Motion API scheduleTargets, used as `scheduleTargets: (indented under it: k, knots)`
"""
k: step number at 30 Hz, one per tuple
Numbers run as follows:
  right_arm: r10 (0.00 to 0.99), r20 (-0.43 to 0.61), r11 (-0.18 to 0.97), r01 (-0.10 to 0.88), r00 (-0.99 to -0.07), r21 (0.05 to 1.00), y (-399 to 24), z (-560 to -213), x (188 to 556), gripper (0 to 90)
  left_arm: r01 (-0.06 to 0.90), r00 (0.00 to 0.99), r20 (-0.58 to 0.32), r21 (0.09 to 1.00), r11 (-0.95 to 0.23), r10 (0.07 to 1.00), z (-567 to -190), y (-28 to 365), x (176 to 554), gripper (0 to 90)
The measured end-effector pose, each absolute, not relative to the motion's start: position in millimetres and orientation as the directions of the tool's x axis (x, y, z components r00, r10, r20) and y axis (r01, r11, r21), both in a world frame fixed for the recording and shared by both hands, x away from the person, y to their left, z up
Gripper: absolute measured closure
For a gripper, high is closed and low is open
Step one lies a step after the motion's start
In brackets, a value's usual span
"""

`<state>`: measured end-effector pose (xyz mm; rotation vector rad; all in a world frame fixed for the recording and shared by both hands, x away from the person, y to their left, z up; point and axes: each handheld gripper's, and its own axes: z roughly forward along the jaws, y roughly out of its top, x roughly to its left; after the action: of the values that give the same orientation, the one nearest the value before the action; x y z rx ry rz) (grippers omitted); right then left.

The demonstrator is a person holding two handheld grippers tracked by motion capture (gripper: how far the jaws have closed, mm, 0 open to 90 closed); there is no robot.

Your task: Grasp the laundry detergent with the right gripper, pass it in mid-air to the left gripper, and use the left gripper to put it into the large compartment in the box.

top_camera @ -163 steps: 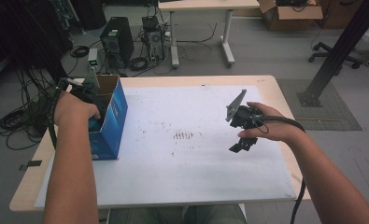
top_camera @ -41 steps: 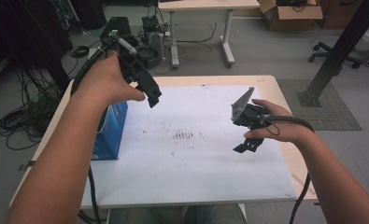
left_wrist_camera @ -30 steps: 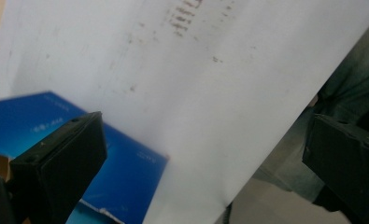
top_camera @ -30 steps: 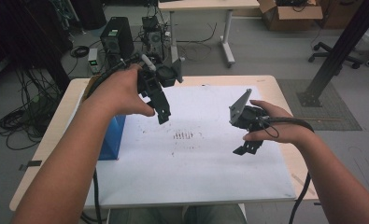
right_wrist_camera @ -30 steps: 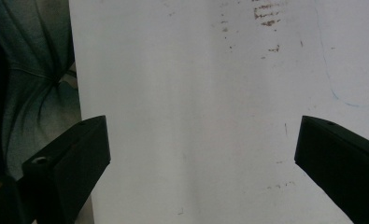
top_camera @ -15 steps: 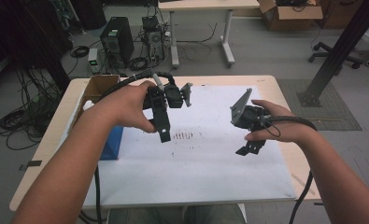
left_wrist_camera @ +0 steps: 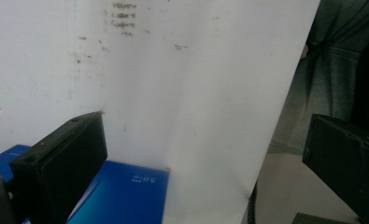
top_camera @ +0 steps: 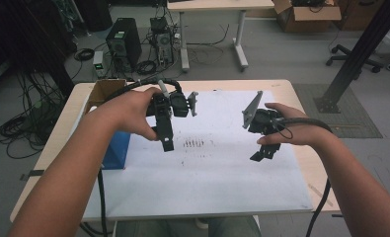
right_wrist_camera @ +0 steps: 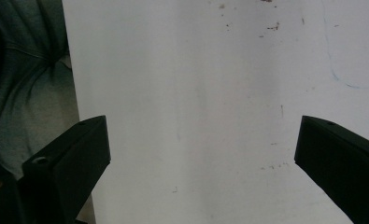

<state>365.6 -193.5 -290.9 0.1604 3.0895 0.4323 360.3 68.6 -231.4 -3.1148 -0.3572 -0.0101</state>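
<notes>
Both claws hang empty with jaws spread over the white sheet (top_camera: 217,168), the left gripper (left_wrist_camera: 201,154) just beside the blue box (top_camera: 116,150), the right gripper (right_wrist_camera: 201,154) well apart from it.

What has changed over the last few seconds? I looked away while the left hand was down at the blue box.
The left gripper left the blue box, rose, and swung rightward over the white sheet. It now hangs above the sheet's middle with jaws wide apart and nothing between them. The right gripper stayed over the sheet's right part, open and empty. The box stayed at the table's left side.
</notes>
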Motion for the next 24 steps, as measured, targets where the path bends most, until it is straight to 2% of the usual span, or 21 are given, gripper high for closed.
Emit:
scheduleTargets:
  k: [24]
  knots:
    - [0.094,-0.006,0.959,0.089,-0.996,0.27,-185.0,-285.3,369.4,3.8,0.235,0.972,0.013,-0.005,-0.972,0.235,-229.7,75.4,360.1,0.4]
